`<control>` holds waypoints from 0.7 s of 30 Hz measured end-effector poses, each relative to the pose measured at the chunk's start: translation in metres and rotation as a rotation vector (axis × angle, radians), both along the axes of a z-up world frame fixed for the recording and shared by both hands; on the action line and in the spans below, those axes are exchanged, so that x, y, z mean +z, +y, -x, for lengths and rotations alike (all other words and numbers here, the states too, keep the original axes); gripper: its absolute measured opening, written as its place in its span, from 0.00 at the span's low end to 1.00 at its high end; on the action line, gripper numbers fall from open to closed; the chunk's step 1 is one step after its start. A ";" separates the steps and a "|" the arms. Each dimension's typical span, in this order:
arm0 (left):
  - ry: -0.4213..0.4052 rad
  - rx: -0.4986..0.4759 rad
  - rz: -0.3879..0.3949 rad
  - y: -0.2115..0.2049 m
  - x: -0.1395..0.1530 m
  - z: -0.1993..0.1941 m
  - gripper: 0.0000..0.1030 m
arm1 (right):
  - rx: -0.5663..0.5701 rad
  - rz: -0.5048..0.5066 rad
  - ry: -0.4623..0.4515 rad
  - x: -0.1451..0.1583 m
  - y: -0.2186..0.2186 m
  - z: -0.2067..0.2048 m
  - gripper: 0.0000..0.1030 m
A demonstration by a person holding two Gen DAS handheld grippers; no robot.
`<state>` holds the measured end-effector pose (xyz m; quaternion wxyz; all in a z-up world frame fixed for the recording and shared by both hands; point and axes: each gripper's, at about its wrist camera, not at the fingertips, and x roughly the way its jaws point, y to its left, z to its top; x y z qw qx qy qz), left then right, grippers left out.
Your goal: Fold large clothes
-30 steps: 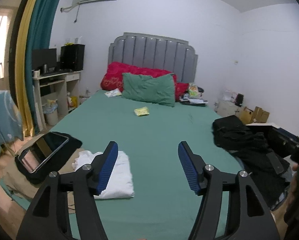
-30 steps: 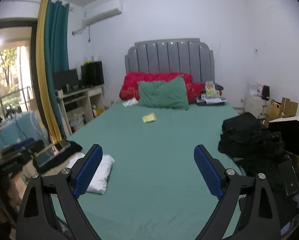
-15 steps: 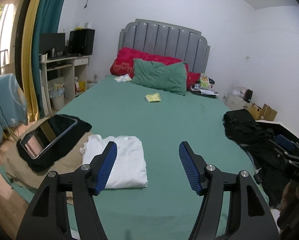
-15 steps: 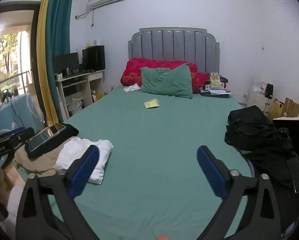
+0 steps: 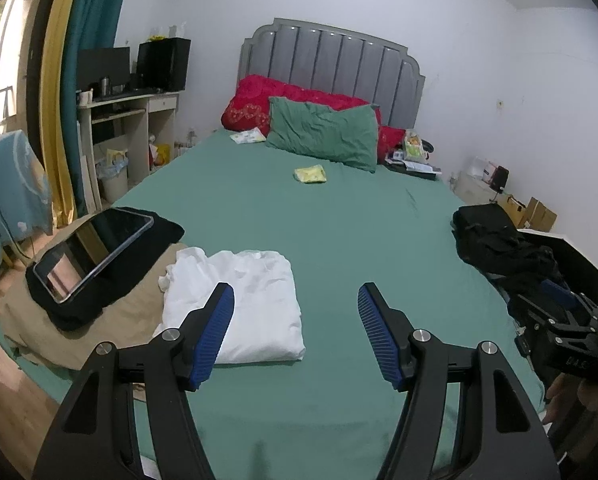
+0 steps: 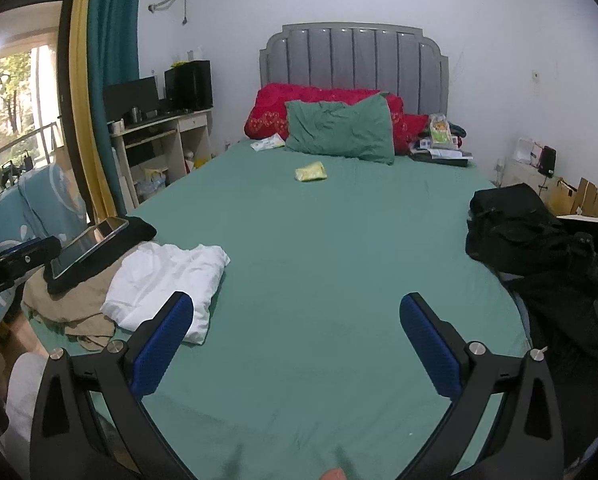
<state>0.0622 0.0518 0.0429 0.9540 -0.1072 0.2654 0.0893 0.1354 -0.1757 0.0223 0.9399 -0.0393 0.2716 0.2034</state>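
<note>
A folded white garment [image 5: 251,300] lies on the green bed [image 5: 339,232] at the near left; it also shows in the right wrist view [image 6: 167,280]. A tan garment [image 5: 39,320] lies under it at the bed's left edge. A pile of black clothes [image 5: 499,244] sits at the right edge, also in the right wrist view [image 6: 519,240]. My left gripper [image 5: 295,320] is open and empty, above the bed just right of the white garment. My right gripper [image 6: 295,340] is open wide and empty over the bare sheet.
A tablet [image 5: 91,252] rests on a black cloth [image 5: 147,240] at the left edge. A green pillow [image 5: 323,136], a red quilt [image 5: 259,100] and a small yellow packet [image 5: 310,174] lie near the headboard. A desk [image 5: 127,120] stands left, boxes [image 5: 535,212] right.
Both grippers have moved forward and tilted down toward the bed; the white garment and tablet now show larger and higher in the views. Both stay open.
</note>
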 end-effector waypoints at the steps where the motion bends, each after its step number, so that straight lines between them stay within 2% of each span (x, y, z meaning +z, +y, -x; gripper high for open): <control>1: 0.002 -0.001 0.003 0.000 -0.001 0.000 0.66 | 0.000 0.002 0.006 -0.001 0.000 -0.001 0.99; 21: 0.012 -0.017 -0.011 -0.007 0.001 -0.001 0.66 | 0.007 0.002 0.019 -0.003 -0.001 0.000 0.99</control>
